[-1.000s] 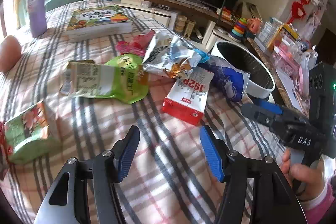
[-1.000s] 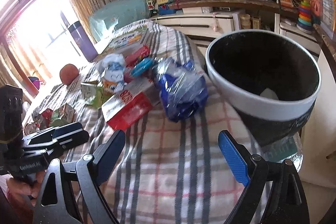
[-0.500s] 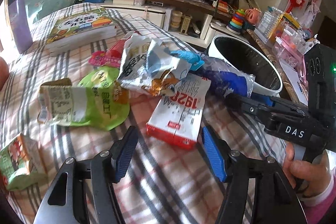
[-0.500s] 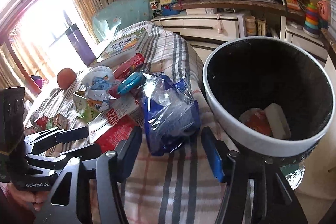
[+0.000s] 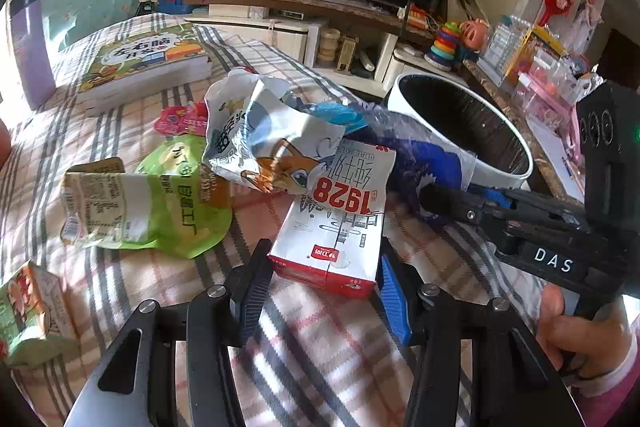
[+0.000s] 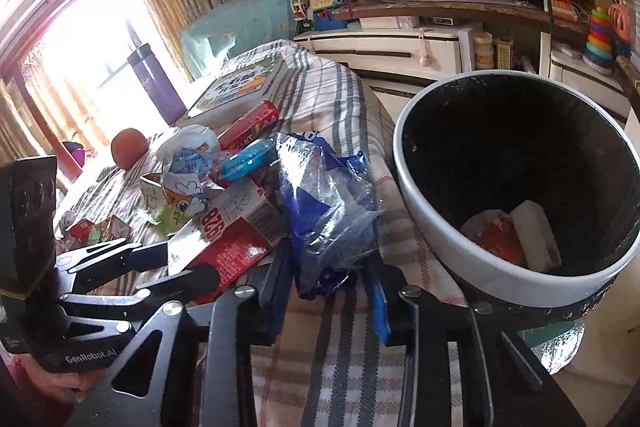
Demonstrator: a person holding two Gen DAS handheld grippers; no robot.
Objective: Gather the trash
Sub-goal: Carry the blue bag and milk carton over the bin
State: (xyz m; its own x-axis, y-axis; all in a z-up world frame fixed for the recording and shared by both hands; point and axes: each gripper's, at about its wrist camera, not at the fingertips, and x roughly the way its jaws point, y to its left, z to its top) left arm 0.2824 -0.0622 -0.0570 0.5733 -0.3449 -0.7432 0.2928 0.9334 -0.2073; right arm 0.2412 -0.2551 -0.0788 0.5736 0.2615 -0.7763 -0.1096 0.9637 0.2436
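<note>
crinkly blue plastic bag (image 6: 328, 211) sits between the closing jaws of the right gripper (image 6: 328, 291), beside the white bin (image 6: 424, 227). left gripper (image 5: 320, 287) closes around the red-and-white carton (image 5: 340, 223). better squeeze firmly before lifting.

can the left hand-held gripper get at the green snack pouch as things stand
Probably not right away: the left hand-held gripper is closing around the 1928 milk carton. The green snack pouch lies uncovered beside it.

Plaid bed (image 5: 328, 359) — wrappers (image 5: 152, 203), book (image 5: 140, 63)
</note>
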